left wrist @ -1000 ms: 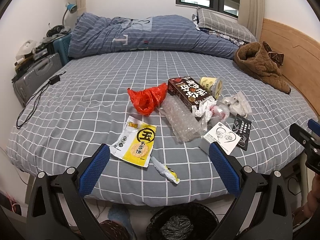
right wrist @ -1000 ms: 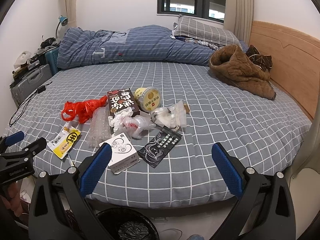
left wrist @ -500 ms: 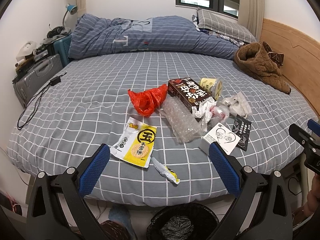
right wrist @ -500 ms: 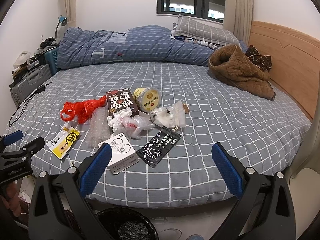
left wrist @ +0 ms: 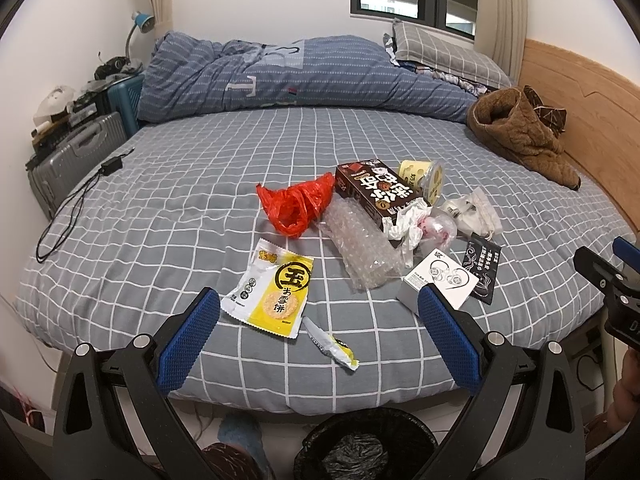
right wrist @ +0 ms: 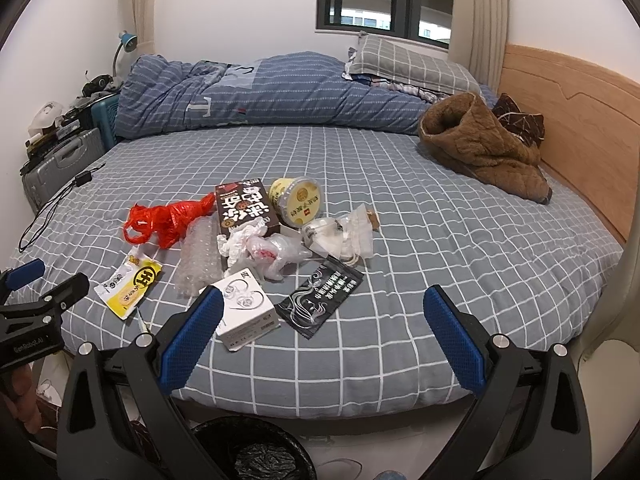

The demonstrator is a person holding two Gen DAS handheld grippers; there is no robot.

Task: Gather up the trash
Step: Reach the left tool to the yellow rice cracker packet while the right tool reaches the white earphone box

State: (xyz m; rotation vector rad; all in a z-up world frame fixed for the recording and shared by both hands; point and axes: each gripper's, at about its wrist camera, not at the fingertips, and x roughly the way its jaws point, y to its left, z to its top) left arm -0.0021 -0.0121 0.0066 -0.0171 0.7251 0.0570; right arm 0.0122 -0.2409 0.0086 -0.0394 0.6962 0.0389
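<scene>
Left gripper [left wrist: 318,322] and right gripper [right wrist: 322,330] are hovering at the near edge of the bed [left wrist: 168,208], fingers spread wide and holding nothing. The trash is lying clustered mid-bed: a red plastic bag [left wrist: 294,206], bubble wrap [left wrist: 362,246], a brown box [left wrist: 374,192], a yellow cup [right wrist: 296,201], a yellow snack wrapper [left wrist: 274,290], a white box [right wrist: 246,312] and a black sachet [right wrist: 322,300]. A black-lined bin [left wrist: 362,446], apparently holding crumpled material, is sitting on the floor below.

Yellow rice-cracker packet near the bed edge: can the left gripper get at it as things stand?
Probably yes. The yellow rice-cracker packet lies flat, uncovered, just ahead of the open left gripper; nothing sits between them.
</scene>
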